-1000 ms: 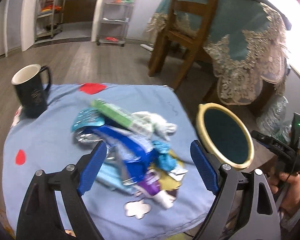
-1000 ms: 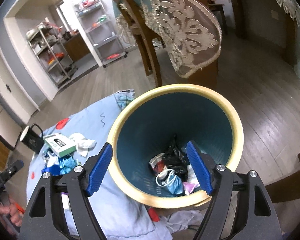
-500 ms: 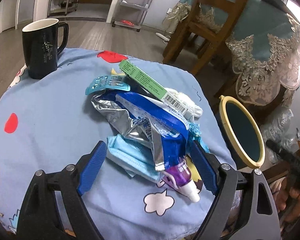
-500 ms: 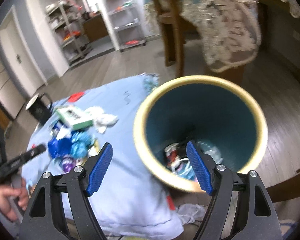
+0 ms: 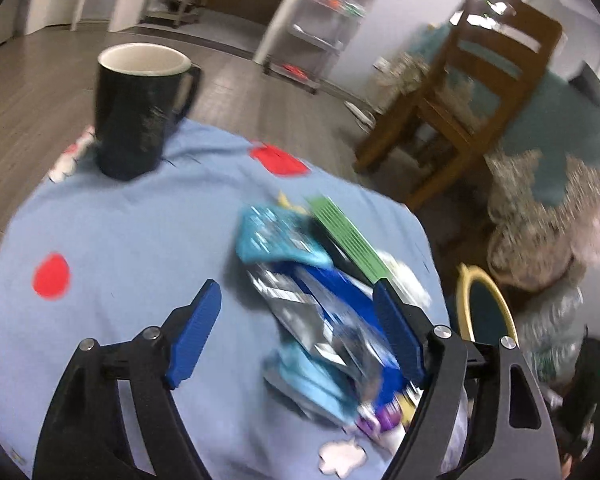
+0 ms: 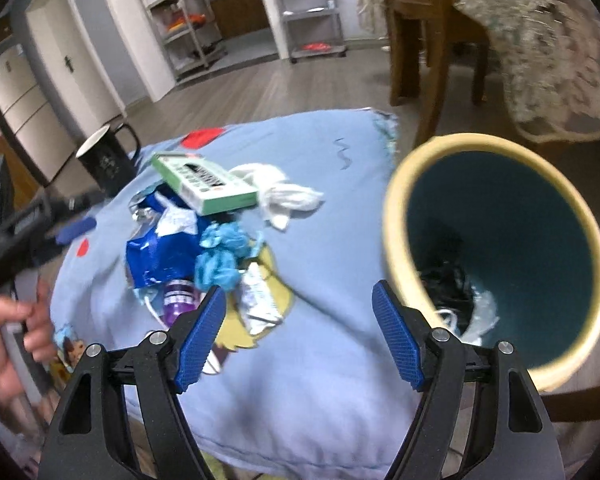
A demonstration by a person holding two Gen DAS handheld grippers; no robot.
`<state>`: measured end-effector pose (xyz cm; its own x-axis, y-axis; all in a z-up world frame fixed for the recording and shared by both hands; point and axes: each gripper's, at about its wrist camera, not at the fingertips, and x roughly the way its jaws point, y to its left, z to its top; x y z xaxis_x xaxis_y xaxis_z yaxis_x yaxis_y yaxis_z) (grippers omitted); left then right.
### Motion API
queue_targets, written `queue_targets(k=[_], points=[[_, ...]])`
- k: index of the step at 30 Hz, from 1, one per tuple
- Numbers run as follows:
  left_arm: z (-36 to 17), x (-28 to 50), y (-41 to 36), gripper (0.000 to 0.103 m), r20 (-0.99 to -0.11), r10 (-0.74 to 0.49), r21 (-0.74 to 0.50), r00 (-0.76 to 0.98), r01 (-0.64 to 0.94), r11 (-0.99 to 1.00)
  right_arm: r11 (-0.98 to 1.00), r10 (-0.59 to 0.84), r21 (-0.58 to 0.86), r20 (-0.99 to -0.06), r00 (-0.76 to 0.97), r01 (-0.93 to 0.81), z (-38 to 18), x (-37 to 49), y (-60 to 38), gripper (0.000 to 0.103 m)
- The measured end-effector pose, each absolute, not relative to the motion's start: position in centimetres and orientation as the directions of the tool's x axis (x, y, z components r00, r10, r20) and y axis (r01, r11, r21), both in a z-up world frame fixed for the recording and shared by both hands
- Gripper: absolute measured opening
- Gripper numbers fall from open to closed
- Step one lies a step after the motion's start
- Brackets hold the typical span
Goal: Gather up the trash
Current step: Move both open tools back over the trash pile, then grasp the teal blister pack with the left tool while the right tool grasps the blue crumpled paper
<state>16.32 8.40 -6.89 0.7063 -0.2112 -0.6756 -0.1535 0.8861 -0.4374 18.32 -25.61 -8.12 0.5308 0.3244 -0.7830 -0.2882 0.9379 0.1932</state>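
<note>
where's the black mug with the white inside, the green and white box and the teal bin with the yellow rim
black mug with white inside [image 5: 134, 120], left wrist view, on its dark side wall
green and white flat box [image 6: 204, 184], right wrist view, on its printed top face
teal bin with yellow rim [image 6: 396, 216], right wrist view, on its near rim

I can read no words or numbers from either of my views. The flat green-and-white cardboard box [image 6: 204, 186] carries dark print, the black ceramic mug with a white inside [image 5: 134, 110] shows faint pale markings, and the crumpled blue foil wrapper [image 6: 160, 248] bears white patches, all too blurred to read.
</note>
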Motion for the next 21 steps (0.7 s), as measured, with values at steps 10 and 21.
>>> queue_targets(k=[10,21], points=[[-9.2,21.8,10.7,0.082,-0.728,-0.246,-0.459,0.64,-0.189,0.868,0.908,0.341,0.157,-0.816,0.466,-0.389,-9.6,20.4,-20.4,0.062],[-12.9,25.0,10.6,0.067,-0.737,-0.388,-0.558,0.553,-0.175,0.811,0.885,0.357,0.16,-0.836,0.416,-0.437,-11.0,21.2,-18.8,0.026]])
